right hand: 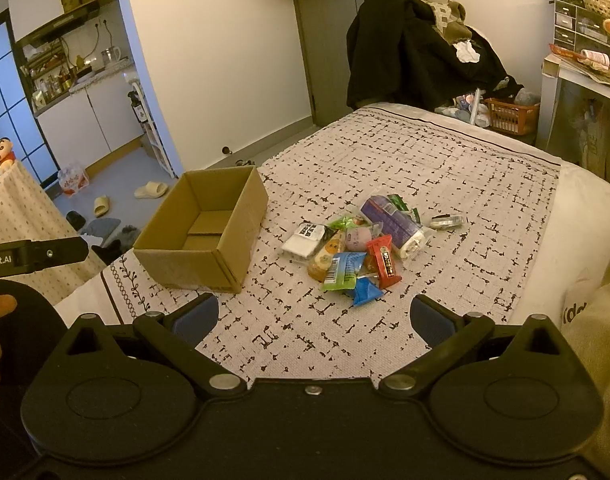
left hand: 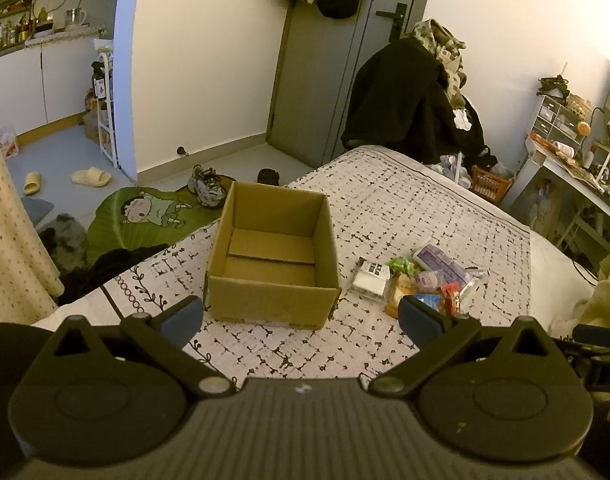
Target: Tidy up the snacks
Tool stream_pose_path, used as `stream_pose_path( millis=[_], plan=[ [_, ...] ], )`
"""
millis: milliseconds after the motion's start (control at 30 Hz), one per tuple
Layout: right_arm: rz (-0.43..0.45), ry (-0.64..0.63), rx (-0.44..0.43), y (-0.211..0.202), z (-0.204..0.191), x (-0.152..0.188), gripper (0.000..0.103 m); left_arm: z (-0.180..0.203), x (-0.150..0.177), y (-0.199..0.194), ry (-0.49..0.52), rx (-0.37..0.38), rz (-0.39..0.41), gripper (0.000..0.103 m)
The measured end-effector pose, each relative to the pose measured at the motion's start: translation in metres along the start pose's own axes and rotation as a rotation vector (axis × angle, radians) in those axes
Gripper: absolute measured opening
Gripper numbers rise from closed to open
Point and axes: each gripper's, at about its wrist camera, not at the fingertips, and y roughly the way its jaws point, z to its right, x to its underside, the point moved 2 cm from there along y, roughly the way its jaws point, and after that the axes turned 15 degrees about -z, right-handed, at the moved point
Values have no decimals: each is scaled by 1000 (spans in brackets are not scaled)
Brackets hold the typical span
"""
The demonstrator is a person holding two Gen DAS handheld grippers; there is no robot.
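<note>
At the bottom of the left wrist view the left gripper (left hand: 301, 322) stands with its blue-padded fingers spread wide and nothing between them; the right gripper (right hand: 313, 318) fills the bottom of its own view the same way, fingers apart and empty. Both hang over a patterned bedspread (right hand: 445, 168). Just beyond the left gripper, at frame centre, sits an open cardboard box (left hand: 273, 256) with a bare bottom. Beside it, right of centre, lies a loose pile of snacks (right hand: 357, 240): a white packet (right hand: 303, 240), a red bar (right hand: 383, 260), a blue wrapper (right hand: 365, 290) and a purple roll (right hand: 389, 216) among them. Farther back, upper right, dark clothes (left hand: 409, 96) are heaped at the bed's far end.
</note>
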Motion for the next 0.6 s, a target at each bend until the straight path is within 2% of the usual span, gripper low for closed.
stream_pose_path(
  millis=[433,600],
  plan=[
    [-19,-4,37,7,-3,-4,103,3,-2,6,-13,4,-6,102],
    [-39,1,7,11,1,-6,103,9,-5,16,-12,15,-19,102]
  ],
)
